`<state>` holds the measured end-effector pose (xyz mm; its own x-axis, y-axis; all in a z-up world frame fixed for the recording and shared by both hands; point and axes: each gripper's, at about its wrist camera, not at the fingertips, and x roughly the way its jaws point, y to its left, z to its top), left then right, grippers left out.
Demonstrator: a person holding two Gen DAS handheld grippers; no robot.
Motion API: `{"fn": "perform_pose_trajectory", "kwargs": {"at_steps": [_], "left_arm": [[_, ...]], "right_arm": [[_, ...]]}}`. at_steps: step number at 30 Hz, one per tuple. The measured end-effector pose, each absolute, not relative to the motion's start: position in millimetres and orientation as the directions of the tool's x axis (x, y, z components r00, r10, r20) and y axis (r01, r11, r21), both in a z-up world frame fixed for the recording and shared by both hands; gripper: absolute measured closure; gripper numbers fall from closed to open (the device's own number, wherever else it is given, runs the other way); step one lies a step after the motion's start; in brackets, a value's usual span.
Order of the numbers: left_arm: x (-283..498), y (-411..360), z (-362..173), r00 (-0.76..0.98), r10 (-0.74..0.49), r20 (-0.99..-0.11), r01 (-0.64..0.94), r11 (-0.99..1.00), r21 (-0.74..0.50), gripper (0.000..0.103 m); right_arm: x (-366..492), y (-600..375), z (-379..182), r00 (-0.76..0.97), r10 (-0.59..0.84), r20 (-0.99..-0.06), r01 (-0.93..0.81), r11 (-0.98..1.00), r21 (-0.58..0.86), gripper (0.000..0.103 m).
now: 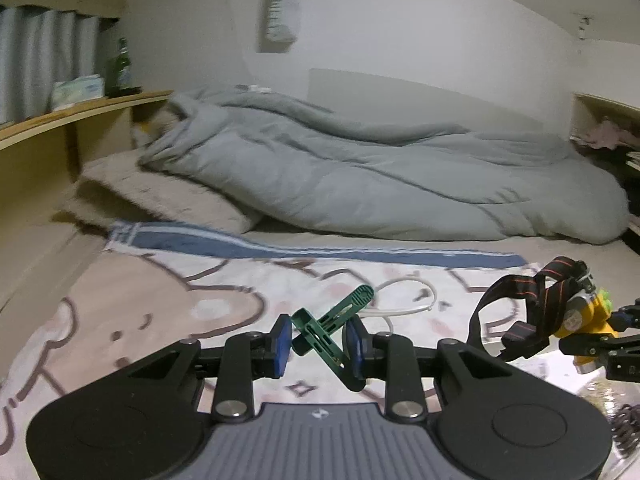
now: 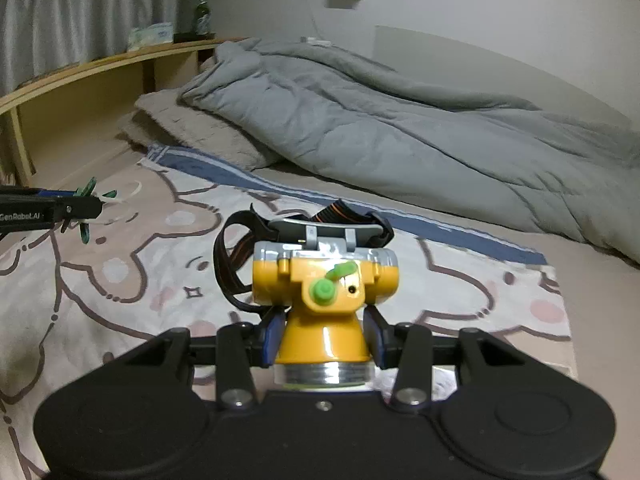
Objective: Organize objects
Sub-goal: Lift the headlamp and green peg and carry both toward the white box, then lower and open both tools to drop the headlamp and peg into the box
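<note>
My left gripper (image 1: pixel 319 346) is shut on a green plastic clip (image 1: pixel 332 326), held just above the cartoon bear blanket (image 1: pixel 160 304). A white cable tie loop (image 1: pixel 404 298) lies on the blanket just beyond the clip. My right gripper (image 2: pixel 325 336) is shut on a yellow headlamp (image 2: pixel 325 292) with a black and orange strap (image 2: pixel 232 264); it grips the lamp's neck. The headlamp also shows at the right of the left wrist view (image 1: pixel 580 316). The left gripper and clip show at the far left of the right wrist view (image 2: pixel 86 204).
A rumpled grey duvet (image 1: pixel 360 168) and a beige pillow (image 1: pixel 152 196) lie across the bed behind the blanket. A wooden shelf (image 1: pixel 72 116) on the left holds a tissue pack (image 1: pixel 76 90) and a green bottle (image 1: pixel 122 66). A shelf with items stands at the right (image 1: pixel 612 132).
</note>
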<state>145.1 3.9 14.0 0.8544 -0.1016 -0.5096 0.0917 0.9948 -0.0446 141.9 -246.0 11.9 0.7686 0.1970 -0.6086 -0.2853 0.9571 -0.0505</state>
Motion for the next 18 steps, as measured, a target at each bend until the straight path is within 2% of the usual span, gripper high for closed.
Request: {"fn": "perform_pose_trajectory", "kwargs": {"at_steps": [12,18], "left_arm": [[155.2,-94.6,7.0,0.819,-0.249,-0.517,0.259,0.964,-0.055,0.072],[160.1,-140.8,-10.5,0.763,-0.333,-0.553,0.345,0.935,-0.088,0.072]], "right_arm": [[130.9,-344.4,11.9,0.814,0.045,-0.579,-0.086,0.995,-0.044,0.059],[131.1,-381.0,-0.5,0.786,-0.032,-0.617,-0.007,0.998,-0.061,0.059]]}}
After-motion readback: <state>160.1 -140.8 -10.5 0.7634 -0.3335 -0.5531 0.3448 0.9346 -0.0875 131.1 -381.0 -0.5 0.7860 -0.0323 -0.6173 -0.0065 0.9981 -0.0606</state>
